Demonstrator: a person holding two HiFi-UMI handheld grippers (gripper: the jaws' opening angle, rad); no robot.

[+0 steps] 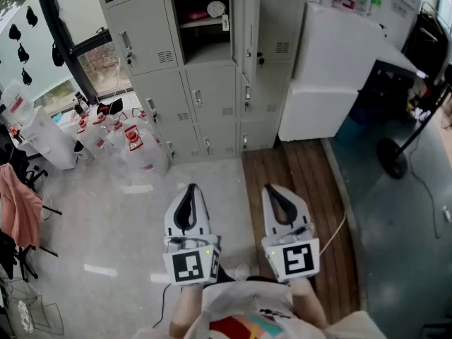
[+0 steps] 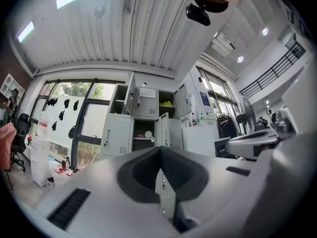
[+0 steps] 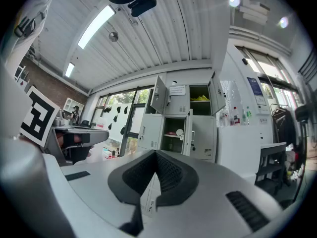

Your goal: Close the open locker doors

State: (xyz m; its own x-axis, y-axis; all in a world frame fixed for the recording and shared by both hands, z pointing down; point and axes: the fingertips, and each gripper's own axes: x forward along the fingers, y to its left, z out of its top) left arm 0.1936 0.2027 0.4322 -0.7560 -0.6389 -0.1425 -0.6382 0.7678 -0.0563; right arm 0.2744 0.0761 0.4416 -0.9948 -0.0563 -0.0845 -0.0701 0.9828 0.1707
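Note:
A grey bank of lockers [image 1: 212, 90] stands against the far wall. In the head view one middle-row compartment [image 1: 205, 20] is open, and its door [image 1: 244, 30] swings out to the right. Both gripper views show that open door [image 2: 162, 129] [image 3: 187, 133], plus open doors in the top row [image 2: 131, 94] [image 3: 158, 94]. A yellow item lies in an open top compartment [image 3: 199, 97]. My left gripper [image 1: 191, 187] [image 2: 160, 150] and right gripper [image 1: 270, 188] [image 3: 155, 155] are held side by side well short of the lockers. Both are shut and empty.
A white cabinet [image 1: 339, 62] stands right of the lockers. Several plastic jugs with red labels [image 1: 134, 143] crowd the floor at the left. A wooden floor strip [image 1: 296, 182] runs ahead. A black stand base [image 1: 392, 157] sits at right, a chair with pink cloth [image 1: 18, 210] at left.

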